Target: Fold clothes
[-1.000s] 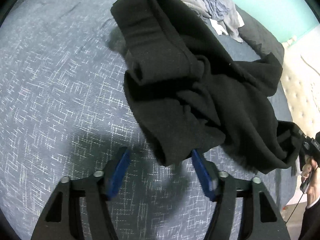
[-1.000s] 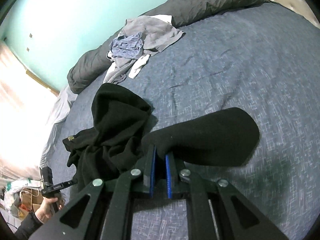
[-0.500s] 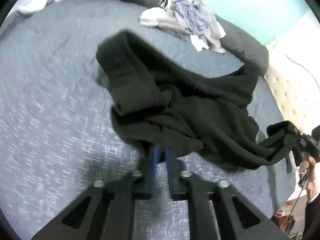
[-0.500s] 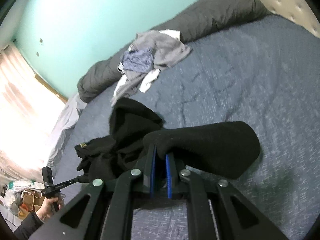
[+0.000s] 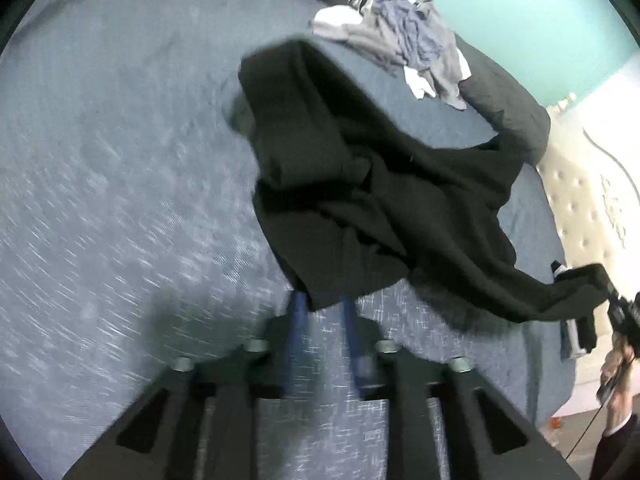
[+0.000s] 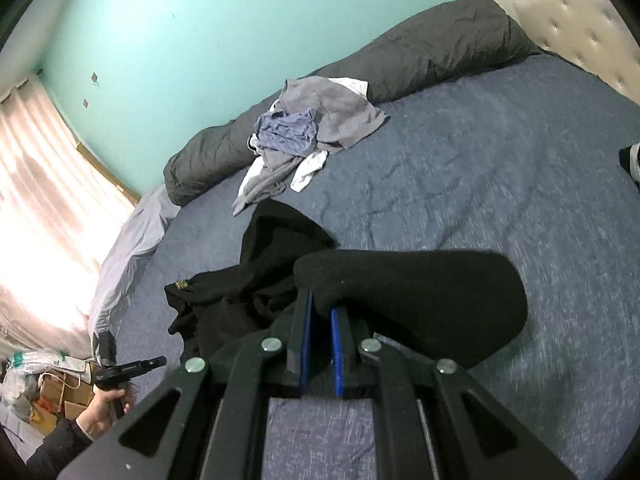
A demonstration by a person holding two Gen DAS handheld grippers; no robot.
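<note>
Item: black garment [image 5: 384, 200], heavy knit or fleece, lying crumpled across the middle of a blue bedspread [image 5: 120, 160], one end raised off the bed. Right gripper [image 6: 322, 304]: blue pads drawn together and clamped on a fold of the garment's rounded end, which bulges out past the fingers; the left wrist view shows that same end stretched toward the bed's edge. Left gripper [image 5: 322, 300]: its jaws have just been opening again after a brief close; the blue pads stand a little apart with the garment's near hem hanging between or just over their tips, and blur hides whether they press on it, so a firm hold is doubtful. Also present: a pile of unfolded clothes [image 6: 304, 140], grey, blue and white, near the far side of the bed, well apart from the black garment; a dark grey rolled quilt [image 6: 400, 64] along the turquoise wall; a padded headboard [image 6: 580, 28] at the right. Step in hand, as judged: picking the garment up by two points to shake it out flat, before any fold is made. Next move calls for: a sure pinch by the left gripper on the near hem, then both hands drawn apart and lifted so the cloth hangs or spreads without twist, and laid back smooth on the bedspread
</note>
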